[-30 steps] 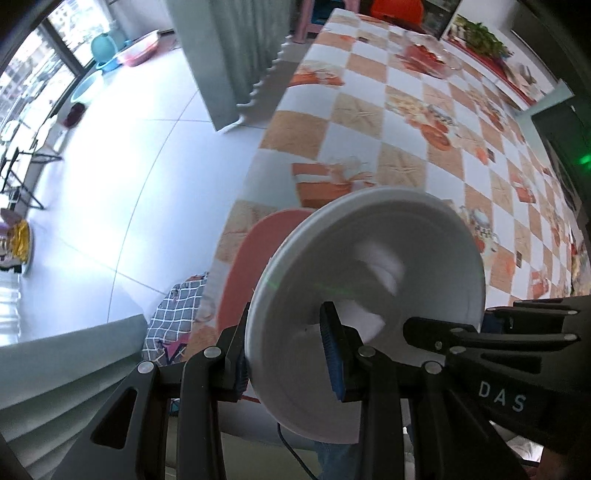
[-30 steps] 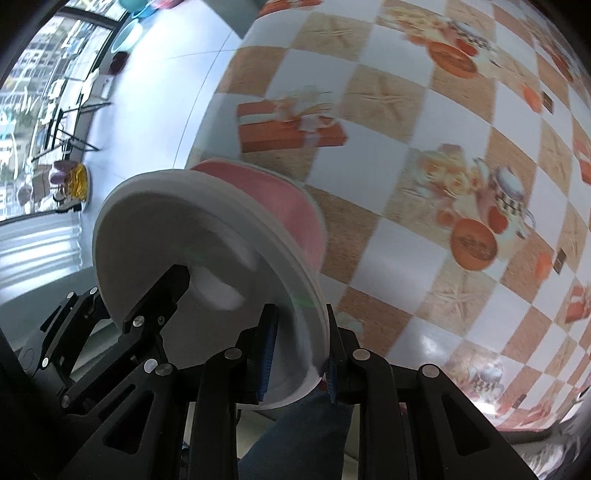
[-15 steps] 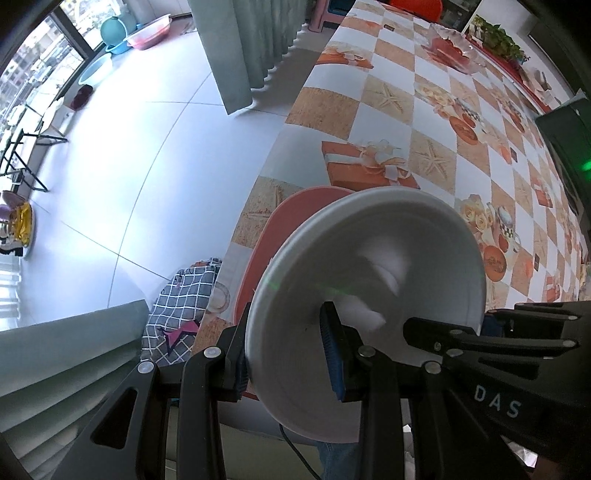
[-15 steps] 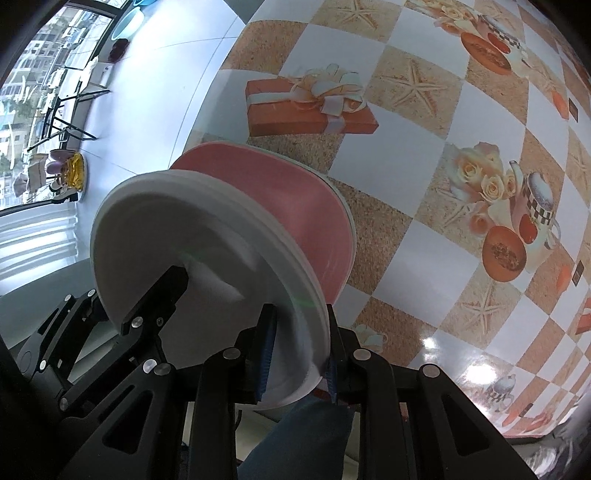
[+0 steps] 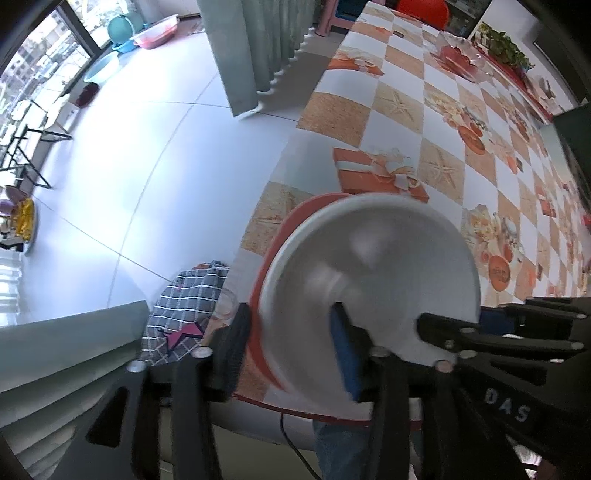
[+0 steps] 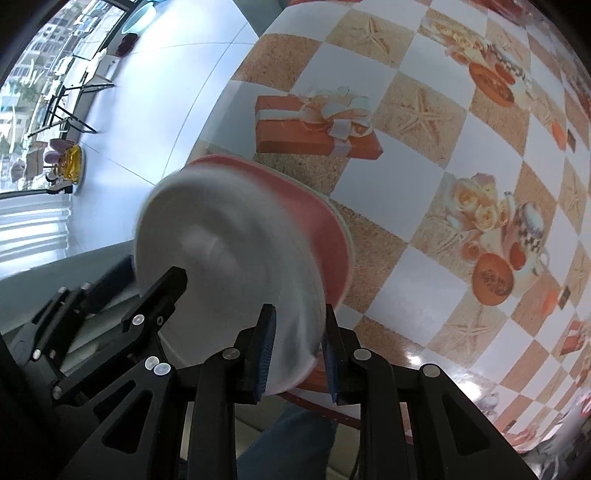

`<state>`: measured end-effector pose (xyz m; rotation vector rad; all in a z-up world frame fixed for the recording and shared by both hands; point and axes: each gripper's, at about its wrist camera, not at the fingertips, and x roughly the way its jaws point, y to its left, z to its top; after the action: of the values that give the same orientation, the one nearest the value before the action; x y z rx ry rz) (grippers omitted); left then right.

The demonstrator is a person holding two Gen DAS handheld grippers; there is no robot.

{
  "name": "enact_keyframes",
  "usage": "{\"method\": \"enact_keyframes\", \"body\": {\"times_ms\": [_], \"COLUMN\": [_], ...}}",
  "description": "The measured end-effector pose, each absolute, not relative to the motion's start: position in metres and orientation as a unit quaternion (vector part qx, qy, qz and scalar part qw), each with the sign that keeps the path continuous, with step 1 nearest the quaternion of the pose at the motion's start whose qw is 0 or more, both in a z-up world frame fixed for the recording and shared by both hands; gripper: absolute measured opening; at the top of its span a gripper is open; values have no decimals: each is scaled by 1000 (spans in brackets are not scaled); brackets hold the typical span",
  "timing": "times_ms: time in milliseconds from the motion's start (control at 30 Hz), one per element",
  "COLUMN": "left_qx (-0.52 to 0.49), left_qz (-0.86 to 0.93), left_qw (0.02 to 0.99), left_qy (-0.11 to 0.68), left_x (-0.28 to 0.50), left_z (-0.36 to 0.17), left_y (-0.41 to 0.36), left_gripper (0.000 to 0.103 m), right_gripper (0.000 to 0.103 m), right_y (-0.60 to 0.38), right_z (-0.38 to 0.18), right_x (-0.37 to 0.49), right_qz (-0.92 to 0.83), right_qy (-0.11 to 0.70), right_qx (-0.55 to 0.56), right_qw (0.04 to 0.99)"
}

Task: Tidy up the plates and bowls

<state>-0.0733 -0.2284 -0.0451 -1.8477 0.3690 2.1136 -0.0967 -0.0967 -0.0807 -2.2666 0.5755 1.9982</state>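
1. Desk (image 5: 436, 122) with a checkered cloth of starfish, gift boxes and teapots fills the right side of both wrist views; pale tiled floor (image 5: 155, 155) lies beyond its left edge.
2. Grey-green curtain (image 5: 255, 48) hangs by the desk's far corner, and coloured basins (image 5: 147, 29) sit by the window in the left view.
3. Red plate (image 6: 325, 236) lies flat on the desk close to its near edge, just this side of the printed gift box.
4. White plate (image 5: 373, 273) is held tilted, nearly on edge, over the red plate, its hollow face turned toward the left camera; both views show it blurred.
5. Left claw (image 5: 291, 350) stands at the white plate's lower rim, one finger outside the rim and the blue-padded finger (image 5: 343, 350) against the inner face; the blur leaves it unclear whether the outer finger touches, so the grip cannot be told.
6. Right claw (image 6: 295, 350) is closed on the same white plate, its blue pads (image 6: 266, 350) pinching the rim from both sides at the opposite edge.
7. Checked cloth (image 5: 184, 306) lies below the desk's edge, left of the left claw.
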Motion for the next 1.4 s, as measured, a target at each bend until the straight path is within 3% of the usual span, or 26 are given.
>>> {"method": "enact_keyframes", "body": {"times_ms": [33,100,133,167,233,300,333,367,600,667,833,967,1400], "left_qx": [-644,-641,-638,-636,-630,-633,-636,-637,-623,-613,-611,-603,-610], "left_qz": [739,744,747,751,759,756,753,751,757,764,763,761,741], "left_qw": [147,138,135,131,126,127,126,124,147,145,165,169,178], "left_qy": [133,130,126,122,108,106,112,119,133,144,130,170,217], "left_x": [-74,-73,-73,-73,-72,-70,-69,-68,-49,-45,-39,-31,-21], "left_z": [-45,-43,-41,-39,-34,-30,-30,-30,-4,5,26,36,41], "left_y": [-229,-233,-236,-239,-247,-248,-247,-247,-251,-253,-260,-250,-216], "left_gripper": [65,70,71,77,86,86,86,86,86,87,87,91,91], "right_gripper": [27,43,57,63,63,70,81,86,86,103,103,103,103], "right_y": [-97,-94,-92,-89,-87,-87,-86,-87,-91,-89,-82,-87,-91], "right_z": [-80,-75,-72,-70,-65,-58,-54,-50,-28,-24,-9,1,5], "right_x": [-96,-93,-92,-89,-86,-84,-81,-81,-73,-71,-72,-75,-72], "right_qz": [650,654,658,663,666,669,672,674,678,678,682,681,680], "right_qy": [184,174,169,167,171,164,155,146,133,133,150,141,128], "right_qx": [-737,-735,-732,-728,-725,-723,-722,-722,-722,-722,-716,-718,-722], "right_qw": [35,46,52,55,50,52,58,62,26,26,25,17,-1]}}
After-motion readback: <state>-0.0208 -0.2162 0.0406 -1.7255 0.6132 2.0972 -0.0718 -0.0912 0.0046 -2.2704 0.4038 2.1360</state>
